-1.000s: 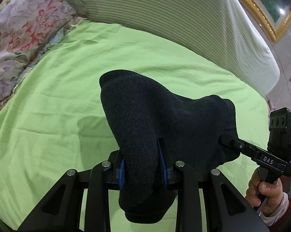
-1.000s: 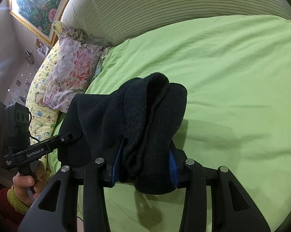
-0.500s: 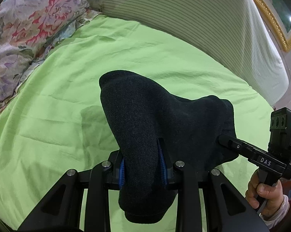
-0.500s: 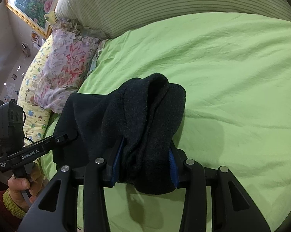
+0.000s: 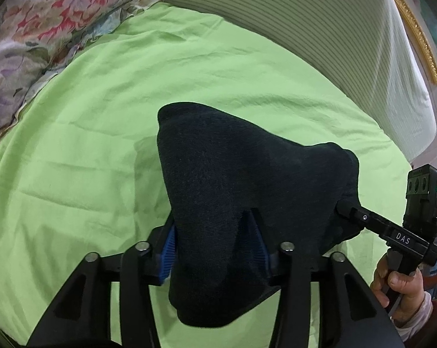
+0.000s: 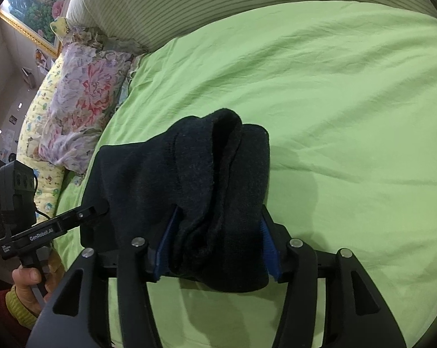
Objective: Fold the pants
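Pants point(image 5: 247, 179), bunched into a thick dark bundle low over the green bed point(image 5: 88, 145), sit between both my jaws, which have just been opening and loosening, so folding looks nearly finished, with laying down left.

L gripper point(image 5: 215, 249) jaws just opening, angled down | R gripper point(image 6: 218, 246) same
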`<action>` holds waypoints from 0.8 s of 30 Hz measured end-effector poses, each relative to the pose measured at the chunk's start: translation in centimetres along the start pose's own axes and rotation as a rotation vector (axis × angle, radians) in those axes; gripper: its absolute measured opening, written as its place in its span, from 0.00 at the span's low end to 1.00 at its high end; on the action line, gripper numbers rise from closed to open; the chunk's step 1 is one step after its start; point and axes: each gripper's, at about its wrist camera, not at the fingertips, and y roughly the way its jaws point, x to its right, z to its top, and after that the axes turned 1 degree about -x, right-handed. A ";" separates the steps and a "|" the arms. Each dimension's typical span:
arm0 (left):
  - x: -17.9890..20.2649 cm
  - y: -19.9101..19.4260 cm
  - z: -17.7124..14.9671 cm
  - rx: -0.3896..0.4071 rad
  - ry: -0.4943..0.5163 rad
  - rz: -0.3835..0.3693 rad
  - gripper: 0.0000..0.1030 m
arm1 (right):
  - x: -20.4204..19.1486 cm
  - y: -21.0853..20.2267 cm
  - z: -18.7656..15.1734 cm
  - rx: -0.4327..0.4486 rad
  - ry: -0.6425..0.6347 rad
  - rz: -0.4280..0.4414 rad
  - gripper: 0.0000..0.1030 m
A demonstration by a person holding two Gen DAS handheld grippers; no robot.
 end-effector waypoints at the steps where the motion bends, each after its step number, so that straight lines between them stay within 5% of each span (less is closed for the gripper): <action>1: -0.2 0.1 -0.1 -0.003 -0.003 0.004 0.54 | 0.2 0.0 0.0 0.001 -0.002 -0.006 0.58; 9: -1.1 -0.2 -0.6 0.006 -0.041 0.016 0.64 | 0.7 -0.4 -0.4 0.022 -0.012 -0.048 0.69; 16: 0.2 -1.5 -1.9 0.054 -0.011 0.157 0.78 | 0.2 -1.4 -0.9 0.055 -0.017 -0.082 0.74; 20: 1.3 -2.2 -3.0 0.092 0.018 0.248 0.78 | 0.1 -1.6 -1.4 0.055 -0.008 -0.095 0.78; 24: 1.8 -2.9 -4.1 0.110 0.018 0.260 0.78 | -0.2 -2.0 -2.0 0.071 -0.018 -0.100 0.80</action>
